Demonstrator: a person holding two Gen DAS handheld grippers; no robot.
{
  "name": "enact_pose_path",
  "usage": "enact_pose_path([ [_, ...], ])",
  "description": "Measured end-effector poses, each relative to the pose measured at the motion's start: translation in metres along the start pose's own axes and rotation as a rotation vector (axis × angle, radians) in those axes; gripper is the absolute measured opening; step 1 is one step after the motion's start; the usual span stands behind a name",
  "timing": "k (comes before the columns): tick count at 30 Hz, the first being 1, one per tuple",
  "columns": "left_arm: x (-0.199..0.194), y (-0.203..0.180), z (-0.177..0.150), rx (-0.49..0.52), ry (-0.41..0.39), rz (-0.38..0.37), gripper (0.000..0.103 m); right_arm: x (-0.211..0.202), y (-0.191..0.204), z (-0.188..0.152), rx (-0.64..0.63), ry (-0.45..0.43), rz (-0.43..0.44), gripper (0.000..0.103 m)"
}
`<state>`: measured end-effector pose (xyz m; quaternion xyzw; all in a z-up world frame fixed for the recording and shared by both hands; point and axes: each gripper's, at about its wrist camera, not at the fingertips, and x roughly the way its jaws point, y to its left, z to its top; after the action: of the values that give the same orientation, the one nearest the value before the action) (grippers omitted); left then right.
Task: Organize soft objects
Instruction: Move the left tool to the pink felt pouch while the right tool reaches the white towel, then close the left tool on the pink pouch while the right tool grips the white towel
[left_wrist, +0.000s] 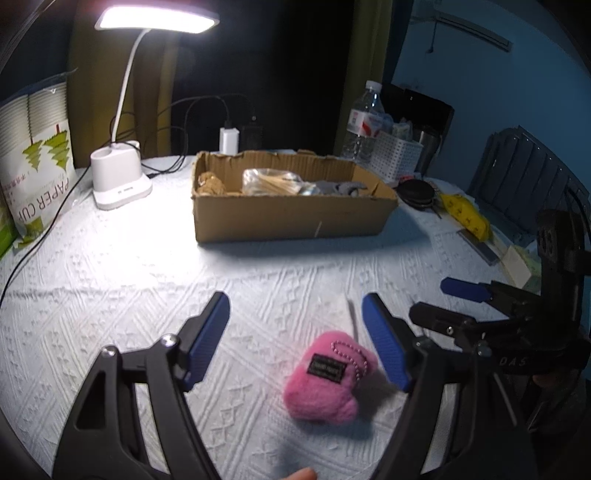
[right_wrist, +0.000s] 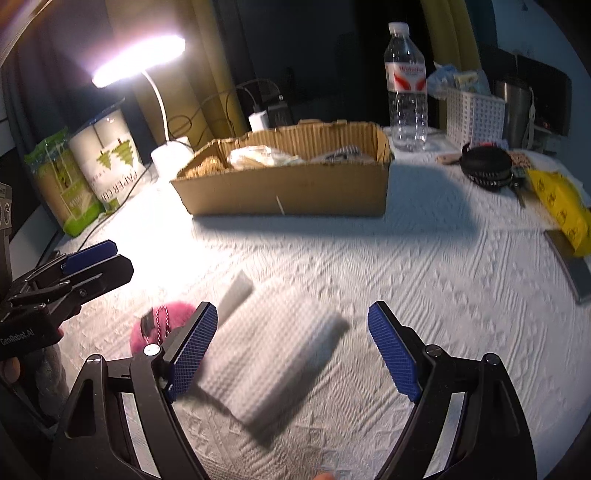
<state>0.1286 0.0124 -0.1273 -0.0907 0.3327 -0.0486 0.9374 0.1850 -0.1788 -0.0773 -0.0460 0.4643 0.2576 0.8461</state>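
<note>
A pink plush toy (left_wrist: 325, 384) with a black label and bead chain lies on the white tablecloth between the open fingers of my left gripper (left_wrist: 295, 339); it also shows in the right wrist view (right_wrist: 155, 326). A folded white cloth (right_wrist: 273, 350) lies on the table between the open fingers of my right gripper (right_wrist: 291, 350), blurred. A cardboard box (left_wrist: 291, 214) stands further back, holding a beige soft item, a plastic bag and a grey item; it also shows in the right wrist view (right_wrist: 288, 188). The right gripper (left_wrist: 465, 291) shows at the right of the left wrist view.
A white desk lamp (left_wrist: 122, 177) and a paper-cup pack (left_wrist: 37, 166) stand at the back left. A water bottle (right_wrist: 406, 88), a white basket (right_wrist: 474, 114), a black round case (right_wrist: 485, 166) and a yellow packet (right_wrist: 561, 210) sit at the right.
</note>
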Motion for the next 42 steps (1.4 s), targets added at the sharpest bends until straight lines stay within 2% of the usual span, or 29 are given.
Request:
enact_pose_path([
  [2,0.003,0.002,-0.004,-0.006,0.012,0.001,0.076,0.005,0.001,-0.005,0.005,0.022,0.004,0.084],
  [4,0.004,0.003,-0.009,-0.01,0.023,0.002,0.076,0.009,0.002,-0.009,0.004,0.04,0.003,0.066],
  [6,0.006,0.003,-0.013,-0.011,0.031,0.0,0.076,0.015,0.004,-0.014,-0.005,0.062,-0.003,0.057],
  [9,0.007,0.003,-0.016,-0.011,0.042,-0.001,0.076,0.02,0.008,-0.017,-0.026,0.084,-0.01,0.049],
  [11,0.01,0.002,-0.018,-0.01,0.053,-0.006,0.076,0.022,0.009,-0.017,-0.039,0.092,-0.015,0.038],
  [13,0.013,-0.001,-0.019,0.001,0.068,-0.007,0.083,0.022,0.009,-0.017,-0.043,0.093,-0.015,0.015],
  [14,0.014,-0.003,-0.02,0.008,0.072,-0.009,0.084,0.022,0.008,-0.017,-0.043,0.094,-0.001,0.008],
  [18,0.019,-0.013,-0.02,0.038,0.092,-0.014,0.085,0.016,0.002,-0.014,-0.026,0.069,0.032,0.007],
  [25,0.032,-0.026,-0.018,0.073,0.133,-0.02,0.085,-0.016,-0.028,-0.001,0.004,-0.011,-0.06,0.007],
  [29,0.036,-0.033,-0.018,0.106,0.148,-0.031,0.084,-0.028,-0.037,0.008,-0.008,-0.033,-0.085,0.007],
  [35,0.048,-0.033,-0.026,0.125,0.196,-0.03,0.083,-0.01,-0.021,0.015,-0.056,-0.004,-0.069,0.007],
  [36,0.047,-0.032,-0.025,0.131,0.191,-0.032,0.081,-0.004,-0.016,0.015,-0.064,0.008,-0.063,0.007],
  [37,0.047,-0.033,-0.026,0.137,0.192,-0.03,0.071,0.001,-0.011,0.016,-0.073,0.019,-0.056,0.007],
  [40,0.05,-0.03,-0.029,0.136,0.22,-0.058,0.053,0.015,0.002,0.016,-0.099,0.046,-0.027,0.007],
  [42,0.048,-0.031,-0.03,0.15,0.212,-0.069,0.046,0.026,0.009,0.015,-0.115,0.07,-0.035,0.007],
])
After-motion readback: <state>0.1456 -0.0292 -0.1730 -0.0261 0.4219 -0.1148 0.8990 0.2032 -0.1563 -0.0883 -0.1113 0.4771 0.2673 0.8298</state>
